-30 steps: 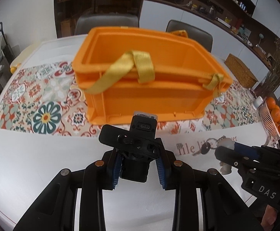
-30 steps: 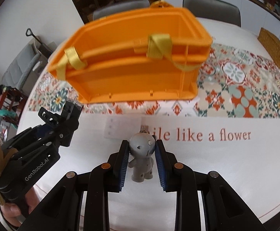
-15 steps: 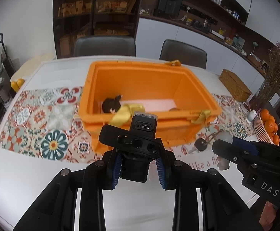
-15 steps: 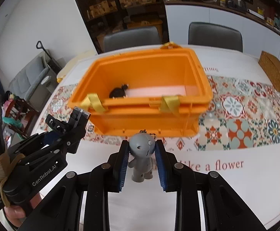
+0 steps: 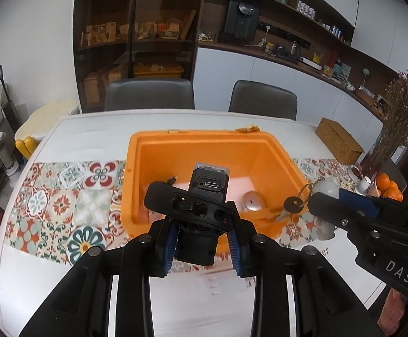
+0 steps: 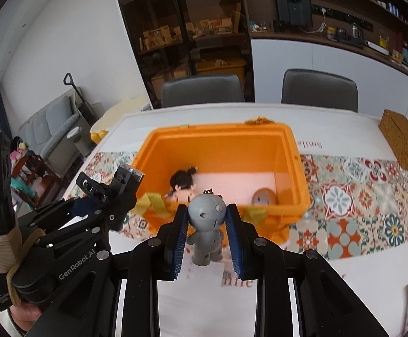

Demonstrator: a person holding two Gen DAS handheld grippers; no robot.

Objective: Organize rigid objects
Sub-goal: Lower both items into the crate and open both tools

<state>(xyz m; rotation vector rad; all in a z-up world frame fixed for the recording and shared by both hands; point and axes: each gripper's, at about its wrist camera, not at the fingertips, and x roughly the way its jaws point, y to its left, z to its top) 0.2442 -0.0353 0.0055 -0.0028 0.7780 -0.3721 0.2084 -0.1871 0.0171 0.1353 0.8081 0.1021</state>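
An open orange bin (image 5: 204,146) (image 6: 220,143) stands on the table runner. Inside lie a dark-haired doll figure (image 6: 182,183) and a round grey object (image 5: 253,200) (image 6: 264,196). My left gripper (image 5: 202,248) is shut on a black device with a USB-C port (image 5: 208,185) and holds it above the bin's near wall; it also shows in the right wrist view (image 6: 119,188). My right gripper (image 6: 206,237) is shut on a grey robot figure keychain (image 6: 206,224), raised before the bin's near wall. Its key ring with a key (image 5: 293,205) hangs over the bin's right corner.
A woven box (image 5: 338,143) (image 6: 403,143) sits at the table's right side. Oranges (image 5: 389,188) and a dried-flower vase (image 5: 400,118) stand far right. Two grey chairs (image 5: 149,94) are behind the table. A patterned runner (image 5: 63,196) lies under the bin.
Both grippers have risen with their objects and moved toward the bin, so its inside now shows from above. The doll and round grey object have come into view.
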